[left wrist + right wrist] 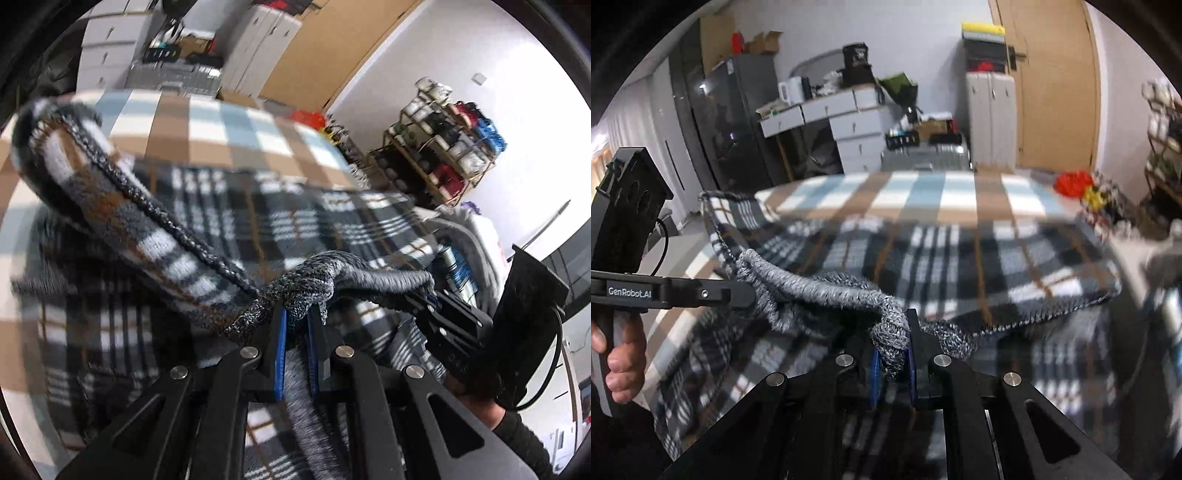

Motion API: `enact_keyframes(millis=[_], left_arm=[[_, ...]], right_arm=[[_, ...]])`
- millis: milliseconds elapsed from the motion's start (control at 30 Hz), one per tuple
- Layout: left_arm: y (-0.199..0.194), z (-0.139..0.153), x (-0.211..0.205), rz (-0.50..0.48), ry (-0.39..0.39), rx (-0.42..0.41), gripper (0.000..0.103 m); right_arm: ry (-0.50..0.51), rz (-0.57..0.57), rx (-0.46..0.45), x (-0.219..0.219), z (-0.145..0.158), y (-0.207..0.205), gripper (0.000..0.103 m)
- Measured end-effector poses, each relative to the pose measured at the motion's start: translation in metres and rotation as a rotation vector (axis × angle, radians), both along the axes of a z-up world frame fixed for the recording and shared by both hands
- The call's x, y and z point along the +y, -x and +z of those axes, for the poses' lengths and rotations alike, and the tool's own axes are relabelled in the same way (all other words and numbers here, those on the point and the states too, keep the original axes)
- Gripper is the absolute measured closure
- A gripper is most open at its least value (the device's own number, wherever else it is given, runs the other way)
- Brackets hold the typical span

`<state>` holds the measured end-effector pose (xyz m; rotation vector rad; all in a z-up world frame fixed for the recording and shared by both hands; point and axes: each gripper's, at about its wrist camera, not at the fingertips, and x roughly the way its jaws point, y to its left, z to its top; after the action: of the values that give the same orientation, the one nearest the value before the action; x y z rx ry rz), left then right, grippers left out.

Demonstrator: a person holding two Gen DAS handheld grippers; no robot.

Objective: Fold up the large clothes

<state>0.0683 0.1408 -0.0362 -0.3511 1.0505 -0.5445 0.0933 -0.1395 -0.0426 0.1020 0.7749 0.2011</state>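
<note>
A black, white and brown plaid garment (258, 229) with a grey knit hem (369, 280) hangs between both grippers over a checked blue, brown and white cover (207, 122). My left gripper (295, 328) is shut on a bunched part of the hem between its blue pads. To its right, my right gripper (424, 299) pinches the same hem. In the right wrist view, my right gripper (892, 354) is shut on the grey hem (812, 291), and my left gripper (746, 291), held by a hand (620, 362), grips it at the left. The plaid cloth (960, 258) drapes beyond, blurred.
The checked cover (923, 192) spreads under the garment. Behind it stand white drawers (849, 122), a dark cabinet (731, 122), a white locker (990, 118) and a wooden door (1056, 85). A red object (1073, 182) lies at the far right, near a wire shelf rack (443, 147).
</note>
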Motion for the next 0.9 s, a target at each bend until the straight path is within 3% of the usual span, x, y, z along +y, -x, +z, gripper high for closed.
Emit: enact_keyframes(millis=[133, 333, 367, 433, 500, 600, 633, 700, 767, 833, 900], left_arm=[[-0.002, -0.010, 0.001, 0.013, 0.000, 0.016, 0.098], [0.007, -0.010, -0.005, -0.037, -0.064, 0.044, 0.090], [0.011, -0.008, -0.005, -0.065, -0.058, 0.044, 0.086], [0.019, -0.001, -0.008, -0.130, -0.023, 0.072, 0.059], [0.027, 0.009, -0.011, -0.197, 0.021, 0.075, 0.046], [0.045, 0.048, -0.015, -0.285, 0.057, -0.057, 0.045], [0.046, 0.058, -0.016, -0.289, 0.061, -0.098, 0.036], [0.043, 0.077, -0.016, -0.228, 0.004, -0.214, 0.025], [0.022, 0.087, -0.015, -0.105, -0.065, -0.284, 0.025], [-0.001, 0.081, -0.001, 0.007, -0.075, -0.276, 0.025], [-0.025, 0.064, 0.012, 0.069, -0.035, -0.206, 0.025]], right_arm=[[0.017, -0.014, 0.060, 0.002, -0.022, 0.007, 0.090], [0.045, 0.008, 0.139, 0.007, -0.034, 0.010, 0.085], [0.038, 0.002, 0.141, 0.005, -0.034, 0.010, 0.085], [0.000, 0.001, 0.161, -0.001, -0.034, 0.009, 0.085], [-0.046, 0.002, 0.181, -0.008, -0.036, 0.008, 0.085], [-0.097, 0.009, 0.215, -0.018, -0.036, 0.008, 0.083], [-0.116, 0.009, 0.228, -0.023, -0.036, 0.009, 0.080], [-0.133, 0.003, 0.266, -0.028, -0.040, 0.012, 0.068], [-0.145, -0.018, 0.304, -0.035, -0.042, 0.015, 0.066], [-0.161, -0.024, 0.292, -0.041, -0.037, 0.022, 0.065], [-0.188, -0.030, 0.251, -0.046, -0.026, 0.028, 0.065]])
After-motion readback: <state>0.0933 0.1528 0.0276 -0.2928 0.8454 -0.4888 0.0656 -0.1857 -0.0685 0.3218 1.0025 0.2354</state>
